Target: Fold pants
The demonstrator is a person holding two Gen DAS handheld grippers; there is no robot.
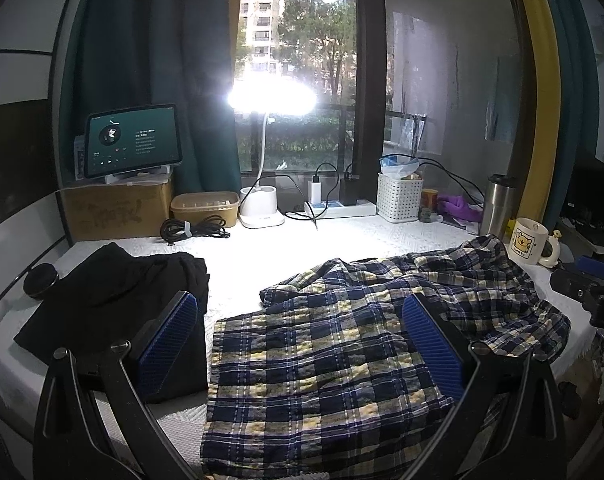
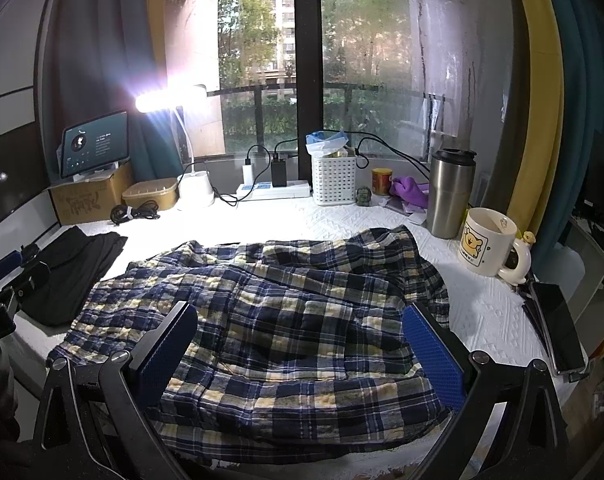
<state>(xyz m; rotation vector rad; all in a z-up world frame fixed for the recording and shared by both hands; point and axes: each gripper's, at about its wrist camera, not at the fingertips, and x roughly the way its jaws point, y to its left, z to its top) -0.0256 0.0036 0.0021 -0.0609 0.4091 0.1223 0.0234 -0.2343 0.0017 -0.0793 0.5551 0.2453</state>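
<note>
The white textured table cover (image 2: 342, 216) carries the rumpled navy-and-yellow plaid pants (image 2: 286, 312), spread across its near middle. A black folded garment (image 1: 114, 300) lies just to their left. At the back, a brown cardboard box (image 1: 118, 208) supports a tablet (image 1: 132, 140); a white slotted plastic basket (image 2: 334, 180) holds a blue-rimmed bag and packets. A steel tumbler (image 2: 450, 192) stands lidded beside a cream bear mug (image 2: 488, 242). The left gripper (image 1: 302, 344) and right gripper (image 2: 302, 348) hang above the pants, jaws wide apart, holding nothing.
</note>
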